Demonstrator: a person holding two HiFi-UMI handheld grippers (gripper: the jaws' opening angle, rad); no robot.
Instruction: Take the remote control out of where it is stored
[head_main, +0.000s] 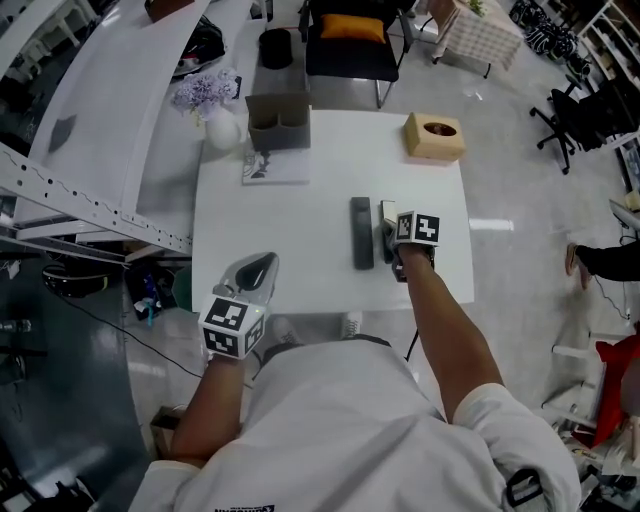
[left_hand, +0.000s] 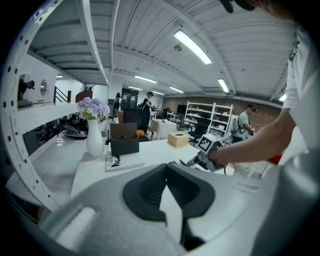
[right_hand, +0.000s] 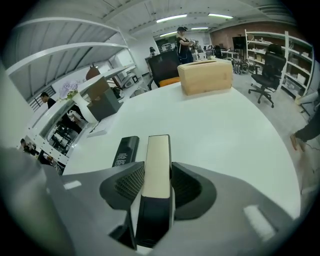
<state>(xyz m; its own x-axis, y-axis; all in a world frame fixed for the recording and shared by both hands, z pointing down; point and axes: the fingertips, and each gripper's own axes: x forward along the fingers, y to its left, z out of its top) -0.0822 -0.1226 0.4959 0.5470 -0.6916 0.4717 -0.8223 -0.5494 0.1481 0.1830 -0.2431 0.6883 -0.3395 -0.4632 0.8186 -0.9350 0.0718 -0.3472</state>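
Observation:
A slim remote with a cream face and dark sides (right_hand: 158, 167) sits between the pads of my right gripper (right_hand: 157, 187), which is shut on it, low over the white table (head_main: 300, 235). From the head view, this gripper (head_main: 389, 238) is at the table's right middle, with the remote's pale tip (head_main: 388, 210) sticking out ahead. A second, black remote (head_main: 361, 232) lies flat just left of it, also visible beside the jaws (right_hand: 125, 150). The grey storage holder (head_main: 278, 120) stands at the table's far edge. My left gripper (head_main: 257, 272) hovers at the front left edge, shut and holding nothing (left_hand: 167, 172).
A wooden tissue box (head_main: 433, 136) sits at the far right corner. A white vase of purple flowers (head_main: 214, 112) and a flat card (head_main: 272, 168) are near the holder. A long white counter (head_main: 110, 110) runs along the left. Chairs stand beyond the table.

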